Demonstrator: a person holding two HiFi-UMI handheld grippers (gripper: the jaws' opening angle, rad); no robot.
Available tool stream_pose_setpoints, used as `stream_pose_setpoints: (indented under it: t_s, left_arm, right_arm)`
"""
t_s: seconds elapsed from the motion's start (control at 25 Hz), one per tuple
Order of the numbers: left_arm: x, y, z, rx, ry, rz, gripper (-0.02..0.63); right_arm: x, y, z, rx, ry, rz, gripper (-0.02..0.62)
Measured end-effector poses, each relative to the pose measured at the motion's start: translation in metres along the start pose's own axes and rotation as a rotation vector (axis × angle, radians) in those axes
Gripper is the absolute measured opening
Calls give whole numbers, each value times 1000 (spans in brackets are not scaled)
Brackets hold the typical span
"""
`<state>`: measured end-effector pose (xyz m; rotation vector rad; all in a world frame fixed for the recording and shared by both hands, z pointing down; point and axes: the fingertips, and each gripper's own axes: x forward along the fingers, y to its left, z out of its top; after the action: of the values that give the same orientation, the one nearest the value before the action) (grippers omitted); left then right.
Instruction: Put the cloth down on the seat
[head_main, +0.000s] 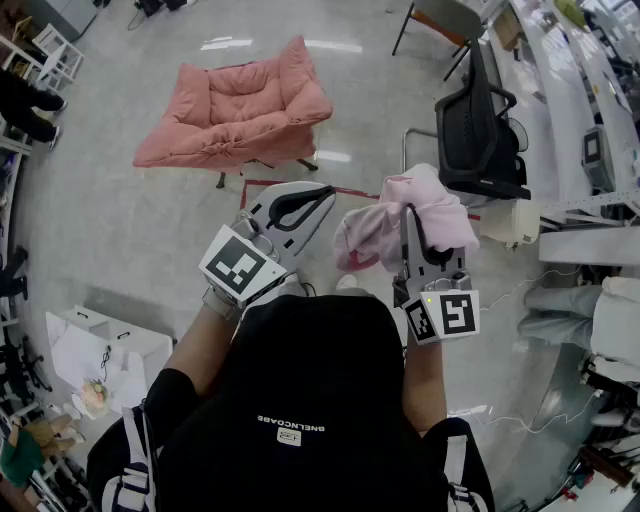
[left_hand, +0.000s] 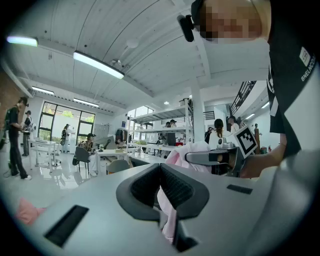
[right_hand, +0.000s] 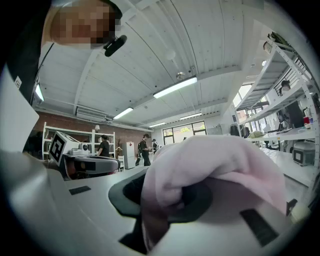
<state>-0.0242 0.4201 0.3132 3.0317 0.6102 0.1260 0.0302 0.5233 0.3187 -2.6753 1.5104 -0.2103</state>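
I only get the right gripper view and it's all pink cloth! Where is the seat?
Observer: In the head view, the pink cushioned chair stands on the floor ahead, to your left.
Operator: Is anything on it?
Observer: Its seat looks bare; the cloth is apart from it, bunched around the right tool.
Operator: Is my left tool helping?
Observer: No, the left tool is shut beside the cloth, not on it.

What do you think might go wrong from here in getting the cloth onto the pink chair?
The cloth is bunched and draped over the right gripper, so it may cling to it on release. The chair stands well off across the floor; a loose fold could slip and land short. The cloth also fills much of the right gripper view, which may make aiming harder.
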Motion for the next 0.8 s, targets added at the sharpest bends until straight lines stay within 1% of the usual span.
stream_pose_setpoints:
  t_s: [0.24, 0.4, 0.48, 0.6, 0.8]
  left_arm:
    - [-17, 26, 0, -30, -20, -14, 14]
    - [-39, 42, -6, -13, -25, -28, 14]
    - [-51, 53, -12, -19, -30, -31, 14]
    - [-69, 69, -18, -22, -27, -29, 14]
    - [-91, 96, -24, -36, -18, -14, 14]
  right_arm:
    - [18, 24, -4, 5, 19, -4, 103]
    - [28, 47, -7, 7, 23, -15, 103]
    - [35, 59, -9, 6, 23, -21, 103]
    - [46, 72, -10, -8, 27, -43, 103]
    - [64, 84, -10, 1, 34, -77, 103]
